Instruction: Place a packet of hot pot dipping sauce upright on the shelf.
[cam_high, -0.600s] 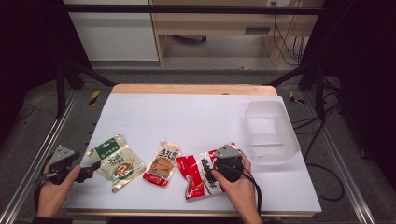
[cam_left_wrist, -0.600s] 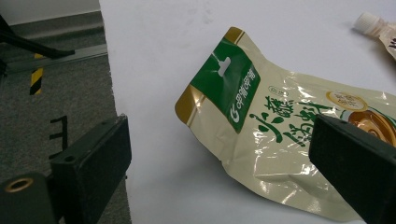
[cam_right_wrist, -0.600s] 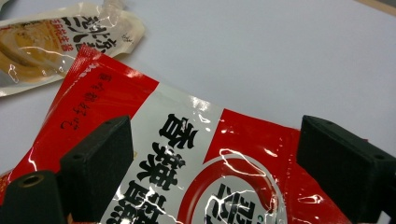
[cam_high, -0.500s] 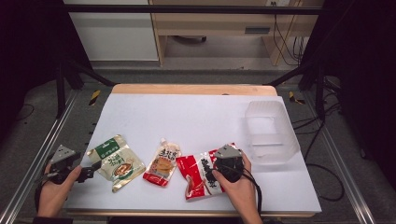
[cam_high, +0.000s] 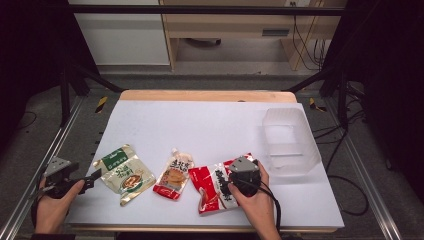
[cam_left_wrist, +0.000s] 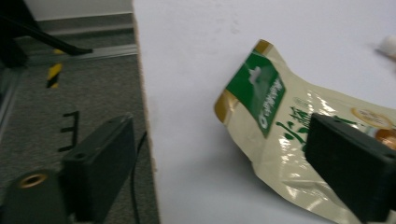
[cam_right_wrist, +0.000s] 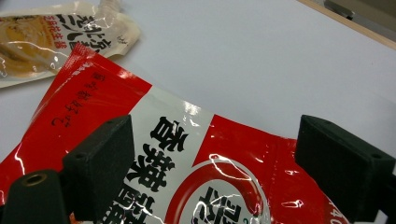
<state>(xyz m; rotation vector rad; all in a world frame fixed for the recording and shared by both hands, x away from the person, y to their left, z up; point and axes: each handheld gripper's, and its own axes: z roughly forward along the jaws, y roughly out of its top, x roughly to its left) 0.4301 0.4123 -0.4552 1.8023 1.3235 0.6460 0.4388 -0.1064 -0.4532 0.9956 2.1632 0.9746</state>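
A green-and-cream food pouch (cam_high: 124, 172) lies at the table's front left; my left gripper (cam_high: 89, 181) is open at the table's left edge, one jaw over the floor side, the other over the pouch (cam_left_wrist: 289, 140). A red-and-white snack bag (cam_high: 212, 186) lies at the front middle. My right gripper (cam_high: 227, 187) hovers low over it, open, its jaws standing wide apart above the bag's print (cam_right_wrist: 205, 177). An orange-and-cream spouted pouch (cam_high: 175, 175) lies between the two bags and appears again as a pouch corner (cam_right_wrist: 51, 32) in the right gripper view.
A clear plastic bin (cam_high: 290, 142) stands at the right of the white table (cam_high: 200, 125). The table's left edge (cam_left_wrist: 144, 121) drops to grey floor with a metal rail. A wooden strip runs along the table's far edge.
My left gripper has edged a little right toward the green pouch. The right gripper stays over the red bag.
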